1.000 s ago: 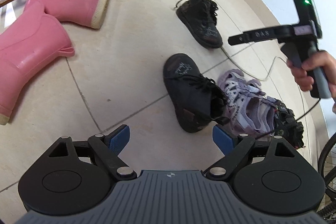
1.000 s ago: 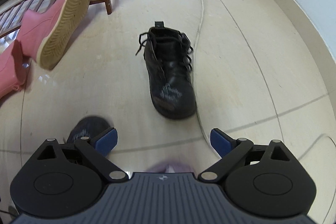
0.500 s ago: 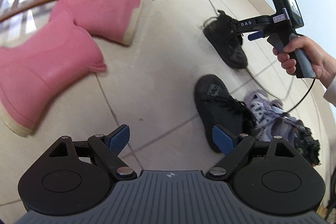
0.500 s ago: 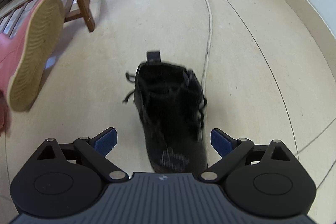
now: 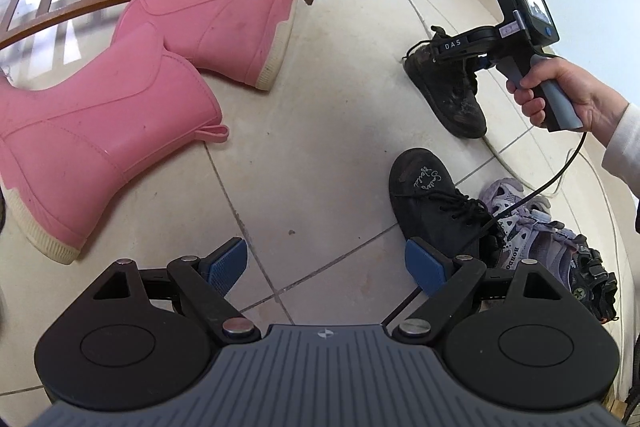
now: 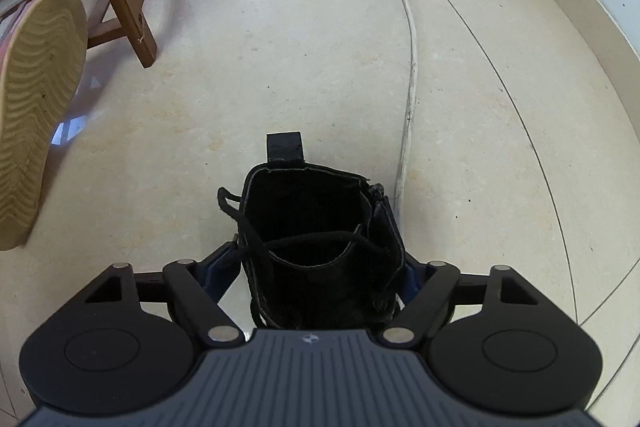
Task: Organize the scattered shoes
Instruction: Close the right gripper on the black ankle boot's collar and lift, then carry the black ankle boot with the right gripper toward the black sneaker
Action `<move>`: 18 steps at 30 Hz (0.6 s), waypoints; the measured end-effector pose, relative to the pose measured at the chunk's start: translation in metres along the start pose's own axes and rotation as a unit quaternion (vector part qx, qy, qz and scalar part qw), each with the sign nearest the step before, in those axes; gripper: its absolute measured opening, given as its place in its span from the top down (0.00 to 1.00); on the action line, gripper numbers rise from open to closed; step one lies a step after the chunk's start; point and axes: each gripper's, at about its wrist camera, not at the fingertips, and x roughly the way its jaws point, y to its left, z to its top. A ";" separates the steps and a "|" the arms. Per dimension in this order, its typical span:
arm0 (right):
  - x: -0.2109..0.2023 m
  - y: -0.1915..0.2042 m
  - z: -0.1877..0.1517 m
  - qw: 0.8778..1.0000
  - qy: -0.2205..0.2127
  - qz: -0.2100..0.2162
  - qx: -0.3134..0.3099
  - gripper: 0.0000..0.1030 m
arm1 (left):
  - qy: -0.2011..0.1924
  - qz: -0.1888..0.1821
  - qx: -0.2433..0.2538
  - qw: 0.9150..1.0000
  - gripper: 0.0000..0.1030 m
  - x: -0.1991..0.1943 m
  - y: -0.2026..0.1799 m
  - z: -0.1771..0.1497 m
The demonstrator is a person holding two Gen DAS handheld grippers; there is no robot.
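Right tongs (image 6: 320, 279) close on the collar of a black boot (image 6: 320, 247), its long axis running straight ahead. Left tongs (image 5: 326, 267) hang open, empty. Beyond this boot: its mate (image 5: 434, 215), a lavender sneaker (image 5: 532, 239), two toppled pink boots (image 5: 100, 147).

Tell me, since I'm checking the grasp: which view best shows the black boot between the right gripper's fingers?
The right wrist view: the black boot fills the right gripper. The left wrist view shows its side and toe.
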 end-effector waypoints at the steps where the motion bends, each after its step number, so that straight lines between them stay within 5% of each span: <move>1: -0.001 0.000 -0.001 1.000 -0.001 0.000 -0.004 0.29 | -0.002 0.000 -0.001 1.000 0.15 -0.002 0.001 0.000; 5: -0.009 0.001 -0.005 1.000 0.001 0.005 -0.009 0.40 | -0.004 0.000 -0.004 1.000 0.15 -0.006 0.002 -0.002; 18: -0.109 0.030 -0.050 0.995 -0.034 0.044 -0.086 0.41 | 0.005 -0.039 0.010 0.999 0.15 -0.019 -0.017 -0.008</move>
